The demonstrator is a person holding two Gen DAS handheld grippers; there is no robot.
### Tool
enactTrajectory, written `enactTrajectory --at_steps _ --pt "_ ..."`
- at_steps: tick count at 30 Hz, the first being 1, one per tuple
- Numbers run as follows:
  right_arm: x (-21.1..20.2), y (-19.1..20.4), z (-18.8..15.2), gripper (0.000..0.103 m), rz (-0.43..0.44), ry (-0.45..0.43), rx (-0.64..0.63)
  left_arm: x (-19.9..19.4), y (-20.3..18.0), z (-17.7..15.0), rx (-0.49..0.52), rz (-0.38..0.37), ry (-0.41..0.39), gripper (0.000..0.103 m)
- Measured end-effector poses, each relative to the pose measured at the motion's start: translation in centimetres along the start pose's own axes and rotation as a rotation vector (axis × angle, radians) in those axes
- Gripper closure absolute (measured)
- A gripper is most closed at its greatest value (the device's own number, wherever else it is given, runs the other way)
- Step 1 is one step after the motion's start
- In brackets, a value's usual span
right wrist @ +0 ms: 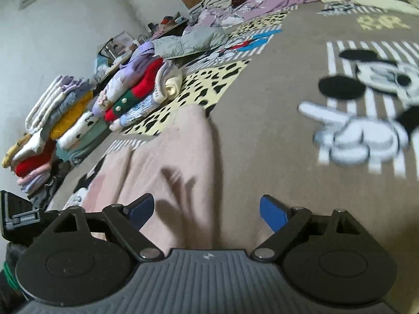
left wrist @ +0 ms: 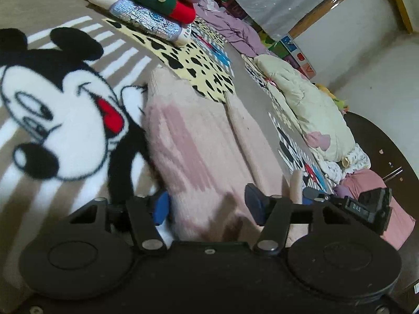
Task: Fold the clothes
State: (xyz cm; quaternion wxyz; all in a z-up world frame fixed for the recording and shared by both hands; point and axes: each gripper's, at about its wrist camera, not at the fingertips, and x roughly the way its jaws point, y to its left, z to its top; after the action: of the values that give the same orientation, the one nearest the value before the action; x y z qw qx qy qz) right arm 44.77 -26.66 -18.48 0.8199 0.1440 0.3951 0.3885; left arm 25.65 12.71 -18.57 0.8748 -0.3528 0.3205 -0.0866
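A pale pink fuzzy garment (left wrist: 199,136) lies flat on a brown cartoon-mouse blanket (left wrist: 60,110), stretching away from me. My left gripper (left wrist: 208,208) stands open just above its near end, blue pads either side of the cloth, nothing pinched. In the right wrist view the same pink garment (right wrist: 170,162) runs up to a cow-print patch. My right gripper (right wrist: 207,213) is open over the garment's near edge, its right pad over the brown blanket (right wrist: 275,104). The other gripper's body (left wrist: 366,206) shows at the right of the left wrist view.
Stacks of folded clothes (right wrist: 131,96) stand at the blanket's far left, with further stacks (right wrist: 52,120) beside them. Unfolded clothes heap along the far side: a cream padded jacket (left wrist: 309,104), lilac garments (right wrist: 262,0), a grey jacket (right wrist: 191,40). A dark round table (left wrist: 379,144) sits beyond.
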Motion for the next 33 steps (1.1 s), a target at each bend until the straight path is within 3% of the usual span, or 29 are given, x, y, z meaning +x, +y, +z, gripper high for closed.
enactTrajectory --at_steps 3,8,10,12,15,18,20,23,26,33 --pt "1.6 -1.3 0.4 0.010 0.090 -0.006 0.037 0.5 0.4 0.5 -0.003 -0.003 0.004 0.058" --pt "2.5 -1.1 0.9 0.010 0.129 0.008 0.015 1.0 0.6 1.2 -0.014 -0.011 0.006 0.058" --pt "3.1 -0.4 1.1 0.021 0.123 0.020 -0.003 1.2 0.4 1.2 -0.007 -0.008 0.000 0.058" --pt "3.8 0.4 1.1 0.040 0.136 0.044 -0.024 1.3 0.1 1.2 -0.001 -0.007 -0.006 0.058" --pt "4.9 2.3 0.8 0.059 0.117 0.076 -0.097 1.3 -0.1 1.1 0.004 0.003 -0.010 0.058" --pt "4.4 2.2 0.6 0.078 0.114 0.031 -0.086 1.3 -0.2 1.1 -0.001 0.014 -0.015 0.058" --pt "4.1 2.3 0.4 0.080 0.114 0.017 -0.087 1.3 -0.5 1.1 -0.006 0.026 -0.016 0.058" --pt "3.6 2.5 0.2 0.082 0.117 -0.008 -0.091 1.3 -1.3 1.3 0.011 0.042 -0.021 0.083" --pt "2.6 2.4 0.2 0.084 0.147 -0.068 -0.074 1.6 -2.7 1.9 0.052 0.025 -0.032 0.086" --pt "-1.2 0.2 0.0 0.084 0.099 -0.189 0.006 5.1 -7.2 4.3 0.185 -0.067 -0.036 0.088"
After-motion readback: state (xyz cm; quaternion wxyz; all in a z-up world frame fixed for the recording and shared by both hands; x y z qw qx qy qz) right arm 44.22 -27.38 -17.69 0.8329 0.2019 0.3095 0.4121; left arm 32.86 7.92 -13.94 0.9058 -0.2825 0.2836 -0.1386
